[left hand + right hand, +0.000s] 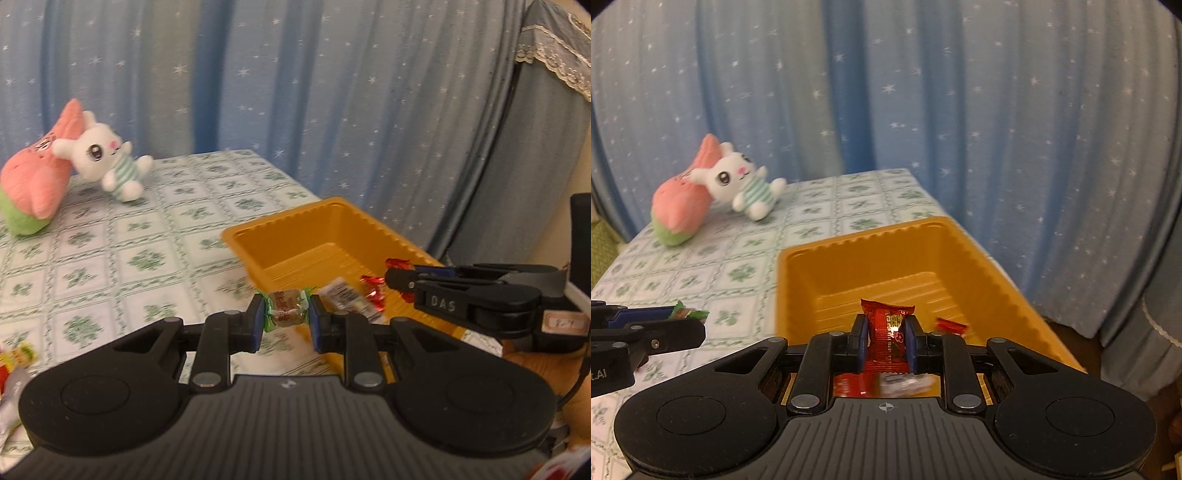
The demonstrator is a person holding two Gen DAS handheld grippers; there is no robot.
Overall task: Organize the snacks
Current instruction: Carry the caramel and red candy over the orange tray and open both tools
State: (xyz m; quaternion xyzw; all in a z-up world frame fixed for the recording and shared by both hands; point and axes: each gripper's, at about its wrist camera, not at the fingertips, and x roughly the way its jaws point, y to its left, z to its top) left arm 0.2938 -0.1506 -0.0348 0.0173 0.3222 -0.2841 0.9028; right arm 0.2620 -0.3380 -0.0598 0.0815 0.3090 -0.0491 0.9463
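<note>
Right gripper (885,338), jaws closed on a red snack packet (886,332) held upright, hangs over the near end of the orange tray (798,266) (the nearer hand to it). Left gripper (287,314), jaws clamped on a green-wrapped candy (286,308) with its long axis across the pads, sits just short of the tray's near-left rim; tray lies ahead-right. A few snacks already lie inside.

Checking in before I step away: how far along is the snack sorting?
Done: a few wrapped snacks already lie in the orange tray. In hand: the left gripper holds a green-wrapped candy, the right gripper a red packet. Left: dropping both in, plus loose snacks at the table's edge.
</note>
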